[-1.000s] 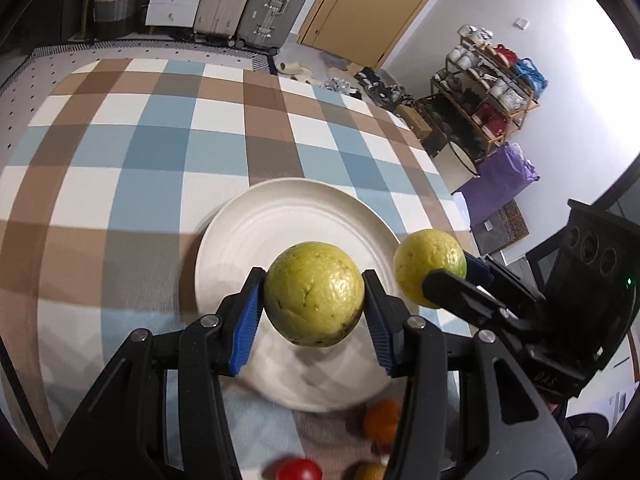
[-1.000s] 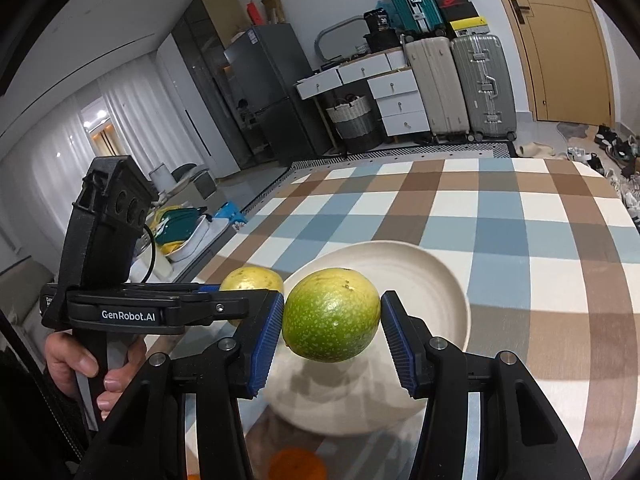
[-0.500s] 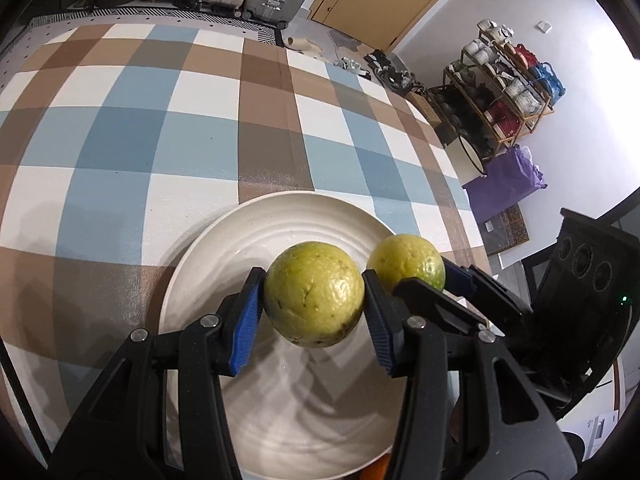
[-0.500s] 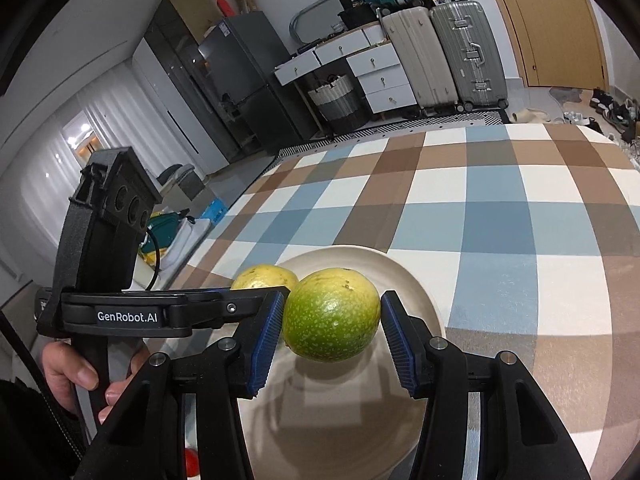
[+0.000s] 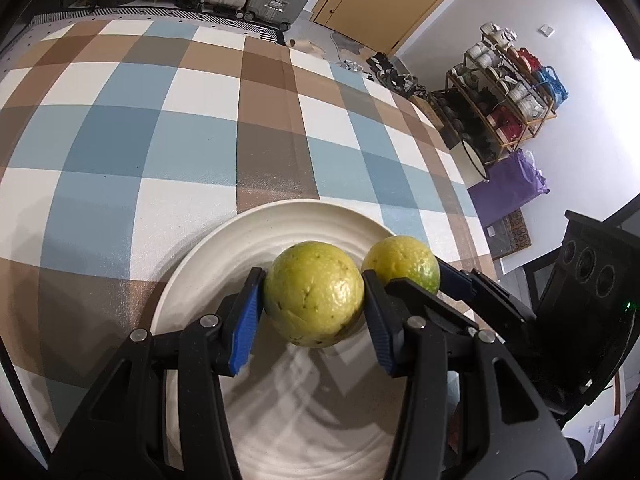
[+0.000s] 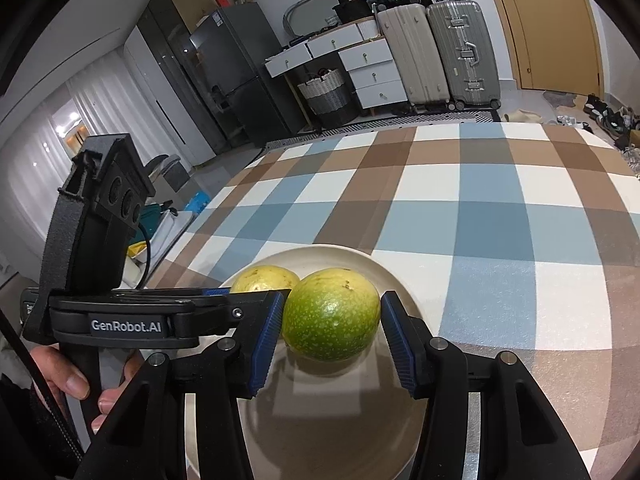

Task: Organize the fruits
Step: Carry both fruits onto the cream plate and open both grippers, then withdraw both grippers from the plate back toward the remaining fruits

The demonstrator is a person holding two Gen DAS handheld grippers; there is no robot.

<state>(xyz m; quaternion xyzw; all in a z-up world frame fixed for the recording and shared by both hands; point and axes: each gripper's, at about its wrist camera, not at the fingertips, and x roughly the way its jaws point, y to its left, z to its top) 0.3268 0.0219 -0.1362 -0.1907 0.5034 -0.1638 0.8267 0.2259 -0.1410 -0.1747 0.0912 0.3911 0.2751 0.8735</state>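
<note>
Two claws, each with a fruit, over a white plate on the checked surface.

The checked surface [image 5: 192, 148] fills the upper half of both views; the white plate [image 5: 208, 264] lies lower centre on it. In the left wrist view the left claw [image 5: 314, 312] grips a yellow-green fruit [image 5: 314, 294] over the plate. In the right wrist view the right claw [image 6: 332, 328] brackets a greener fruit [image 6: 332, 314], its left pad touching, its right pad [image 6: 394, 336] slightly clear. The fruits sit just beside each other.
</note>
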